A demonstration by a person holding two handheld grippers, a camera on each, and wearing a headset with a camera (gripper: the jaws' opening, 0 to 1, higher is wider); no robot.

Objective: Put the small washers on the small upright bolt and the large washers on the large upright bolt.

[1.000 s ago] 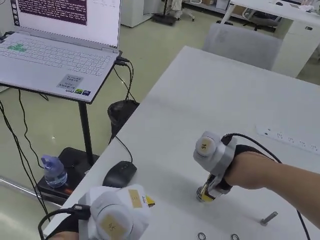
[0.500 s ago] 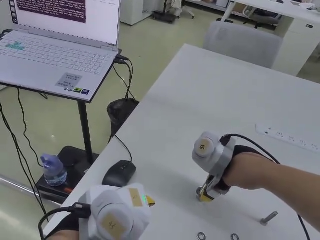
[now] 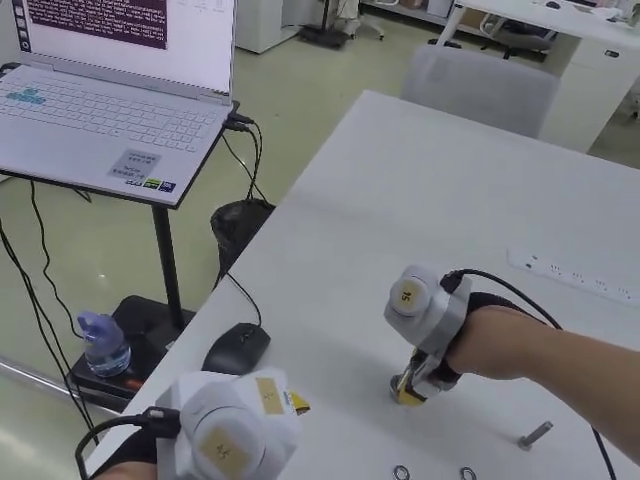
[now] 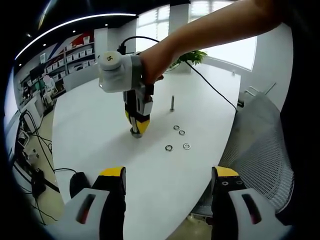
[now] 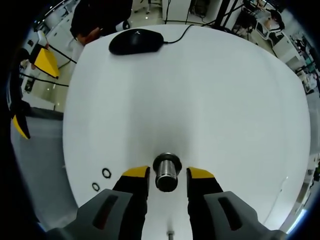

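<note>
My right gripper (image 3: 408, 389) points down at the white table (image 3: 420, 190), shut on the large bolt (image 5: 166, 172), which stands upright between its yellow-tipped fingers (image 5: 136, 176). The left gripper view has that gripper (image 4: 136, 125) at the bolt's foot (image 4: 135, 133). The small bolt (image 4: 172, 102) stands upright beyond it, also seen near the table's front right (image 3: 535, 435). Several washers (image 4: 176, 138) lie loose on the table near the bolts; two of them (image 3: 401, 472) lie close to the front edge. My left gripper (image 4: 167, 197) is open and holds nothing, off the near table corner (image 3: 228, 438).
A black mouse (image 3: 238, 347) lies near the table's left edge. A white power strip (image 3: 580, 278) sits at the right. A laptop (image 3: 110, 110) on a stand is left of the table, a grey chair (image 3: 480, 85) beyond it.
</note>
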